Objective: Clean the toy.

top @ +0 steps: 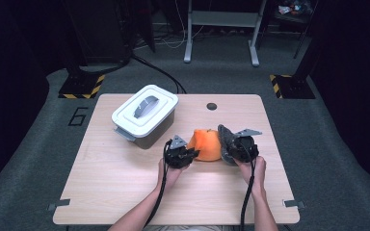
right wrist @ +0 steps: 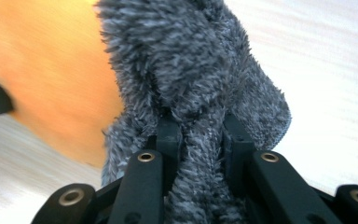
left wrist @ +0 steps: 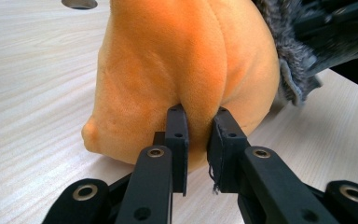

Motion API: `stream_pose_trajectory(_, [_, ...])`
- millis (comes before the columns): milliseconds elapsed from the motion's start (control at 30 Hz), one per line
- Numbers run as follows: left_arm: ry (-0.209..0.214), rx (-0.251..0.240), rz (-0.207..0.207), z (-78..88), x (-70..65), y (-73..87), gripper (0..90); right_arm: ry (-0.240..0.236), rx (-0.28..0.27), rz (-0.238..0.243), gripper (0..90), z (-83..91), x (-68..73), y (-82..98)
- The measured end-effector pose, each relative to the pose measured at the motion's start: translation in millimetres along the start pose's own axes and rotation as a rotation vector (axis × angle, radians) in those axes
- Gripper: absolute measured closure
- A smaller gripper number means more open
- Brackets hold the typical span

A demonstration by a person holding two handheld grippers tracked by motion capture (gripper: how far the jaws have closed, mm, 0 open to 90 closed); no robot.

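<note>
An orange plush toy (top: 206, 143) rests on the wooden table (top: 125, 187) between my two grippers. My left gripper (top: 187, 153) is at its left side, shut on a fold of the orange plush (left wrist: 177, 65); its fingers (left wrist: 177, 135) pinch the fabric. My right gripper (top: 230, 147) is at the toy's right side, shut on a fuzzy grey cloth (top: 225, 139). In the right gripper view the grey cloth (right wrist: 191, 60) bunches between the fingers (right wrist: 168, 135), with the orange toy (right wrist: 51, 79) just behind it at the left. The grey cloth (left wrist: 289, 65) touches the toy's far side.
A white lidded box (top: 144, 114) with a grey handle stands at the table's back left, close to the toy. A round dark hole (top: 212, 106) sits near the table's far edge. The person's forearms come in from the front edge.
</note>
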State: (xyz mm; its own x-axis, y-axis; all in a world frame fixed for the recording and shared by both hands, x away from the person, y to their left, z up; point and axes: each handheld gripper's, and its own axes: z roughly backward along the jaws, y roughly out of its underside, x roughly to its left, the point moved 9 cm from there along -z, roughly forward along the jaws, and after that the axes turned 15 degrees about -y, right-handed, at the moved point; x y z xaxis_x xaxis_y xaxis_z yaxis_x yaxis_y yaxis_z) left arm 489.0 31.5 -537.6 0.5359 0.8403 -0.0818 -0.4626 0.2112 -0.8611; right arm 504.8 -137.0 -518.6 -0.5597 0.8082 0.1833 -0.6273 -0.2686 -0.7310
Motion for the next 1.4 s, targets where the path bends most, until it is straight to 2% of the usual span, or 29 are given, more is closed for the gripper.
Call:
stream_pose_trajectory(167, [-0.002,0.001,0.005,0.1,0.3,0.4,79.1,0.024,0.049,-0.039,73.0,-10.8,-13.7,14.3])
stream_pose_trajectory(333, [-0.001,-0.005,0.008,0.4,0.6,0.7,79.1,-0.025,0.063,-0.070,73.1,-22.1,-20.4,24.2])
stream_pose_trajectory(433, [0.001,-0.003,0.018,0.6,0.5,0.7,79.1,-0.027,0.057,-0.076,73.1,-19.0,-22.0,24.5])
stream_pose_trajectory(467, [0.000,-0.003,0.005,1.0,2.3,0.6,79.1,-0.023,0.055,-0.074,73.1,-15.7,-22.2,23.5])
stream_pose_trajectory(533, [0.000,-0.005,0.023,1.4,2.8,0.8,79.0,-0.021,0.039,-0.069,73.0,-8.3,-21.2,20.2])
stream_pose_trajectory(567, [0.000,-0.002,0.023,1.6,3.7,1.6,78.9,-0.028,0.019,-0.069,73.0,-1.6,-18.7,16.6])
stream_pose_trajectory(667, [0.006,-0.005,0.017,2.0,4.9,3.1,78.7,-0.055,-0.035,-0.032,72.9,16.5,-8.6,5.3])
stream_pose_trajectory(700, [0.010,-0.005,0.029,2.0,4.0,3.2,78.7,-0.056,-0.051,-0.015,72.9,22.1,-3.7,0.1])
stream_pose_trajectory(800, [0.019,-0.005,0.023,1.8,4.0,3.1,78.6,-0.088,-0.089,0.027,72.8,31.6,15.6,-16.3])
stream_pose_trajectory(933, [0.021,-0.006,0.019,1.9,5.1,3.0,78.1,-0.114,-0.062,0.091,72.8,24.6,36.1,-30.9])
stream_pose_trajectory(967, [0.021,-0.005,0.014,1.8,5.7,3.0,77.9,-0.111,-0.040,0.102,72.8,19.9,38.2,-31.7])
stream_pose_trajectory(1000, [0.021,-0.005,0.014,1.8,5.7,3.0,77.6,-0.111,-0.040,0.102,72.8,19.9,38.2,-31.7])
stream_pose_trajectory(1033, [0.022,-0.007,0.013,1.6,6.2,2.7,76.6,-0.090,-0.014,0.115,72.8,9.3,38.5,-31.7])
stream_pose_trajectory(1133, [0.035,-0.016,0.005,1.8,7.9,1.7,73.2,-0.086,-0.018,0.109,72.8,5.9,37.2,-31.9])
stream_pose_trajectory(1167, [0.045,-0.016,0.013,2.2,7.6,1.3,60.7,-0.084,-0.027,0.097,72.8,4.6,34.2,-32.1])
stream_pose_trajectory(1267, [0.041,-0.029,0.008,3.5,9.2,0.5,49.6,-0.080,-0.021,0.095,72.8,5.0,31.5,-30.7])
stream_pose_trajectory(1300, [0.024,-0.019,-0.040,1.7,9.6,4.1,46.2,-0.080,-0.024,0.096,72.5,4.9,30.2,-30.6])
stream_pose_trajectory(1333, [0.019,-0.019,-0.064,-0.5,9.5,6.2,44.0,-0.081,-0.027,0.084,72.5,4.8,29.6,-30.4])
stream_pose_trajectory(1400, [0.018,-0.013,-0.080,-2.3,9.1,8.5,41.5,-0.083,-0.027,0.080,72.5,4.7,27.6,-29.9])
